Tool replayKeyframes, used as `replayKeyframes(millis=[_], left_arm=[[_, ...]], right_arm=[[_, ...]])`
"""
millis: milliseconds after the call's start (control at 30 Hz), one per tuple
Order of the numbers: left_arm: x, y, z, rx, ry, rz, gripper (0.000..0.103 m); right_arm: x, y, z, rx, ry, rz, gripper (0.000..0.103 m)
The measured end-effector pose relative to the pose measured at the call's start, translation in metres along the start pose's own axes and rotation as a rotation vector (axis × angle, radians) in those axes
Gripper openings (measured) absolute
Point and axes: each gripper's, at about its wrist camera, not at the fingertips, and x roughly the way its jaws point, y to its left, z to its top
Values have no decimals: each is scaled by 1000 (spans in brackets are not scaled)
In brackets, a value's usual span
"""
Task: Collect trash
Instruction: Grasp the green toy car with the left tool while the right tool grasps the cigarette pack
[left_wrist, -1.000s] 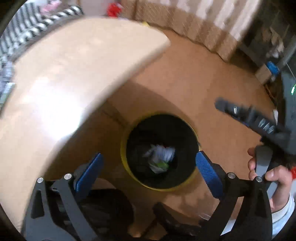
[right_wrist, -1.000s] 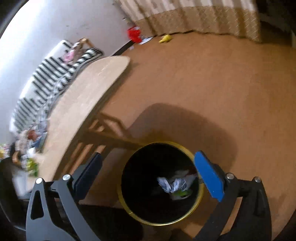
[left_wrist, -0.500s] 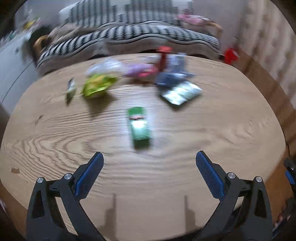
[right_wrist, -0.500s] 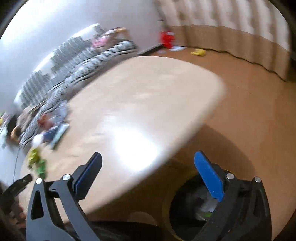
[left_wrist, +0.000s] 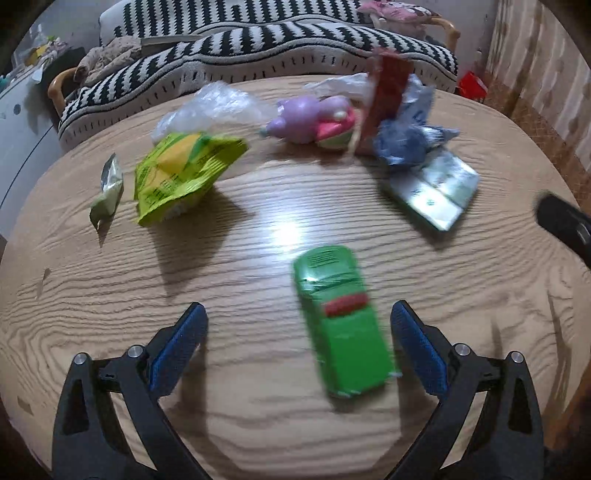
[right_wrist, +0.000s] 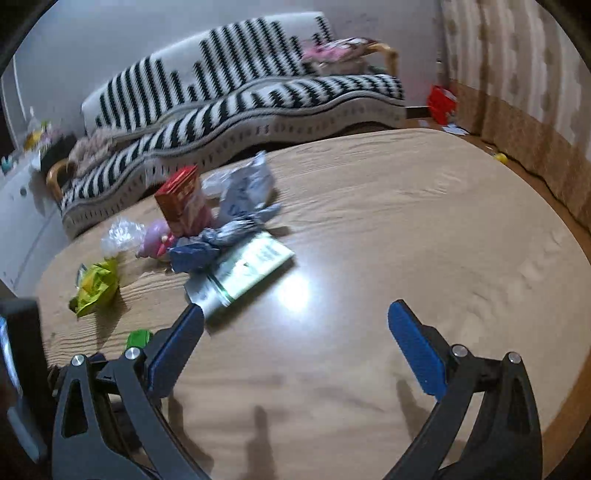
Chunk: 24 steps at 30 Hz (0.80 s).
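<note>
Both grippers, left gripper (left_wrist: 297, 334) and right gripper (right_wrist: 295, 332), hover wide-jawed and empty over the oval wooden table (left_wrist: 258, 413); a flat green packet (left_wrist: 341, 323) lies near, between the left fingers, right of centre.

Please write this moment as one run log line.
left gripper: open, empty | green packet: on table, between fingers | right gripper: open, empty

left tool (left_wrist: 297, 345) agape | green packet (left_wrist: 341, 323) between fingers | table (left_wrist: 258, 236)

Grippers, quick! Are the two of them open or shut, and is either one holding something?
Left gripper: open, holding nothing; flat green packet lies on the wooden table between its fingers.
Right gripper: open, holding nothing.
</note>
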Motion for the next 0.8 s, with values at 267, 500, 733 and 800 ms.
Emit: replayKeyframes(millis=[267, 500, 733, 800], left_arm=[[4, 11, 6, 12, -5, -14, 97], [6, 17, 9, 31, -5, -28, 97], [6, 20, 9, 19, -5, -21, 97], [6, 20, 9, 20, -7, -21, 97]], right_arm=[[74, 75, 26, -157, 95, -182, 97], [96, 65, 28, -177, 120, -209, 96], [71, -7, 8, -83, 149, -123, 96], [69, -22, 8, -60, 147, -115, 96]])
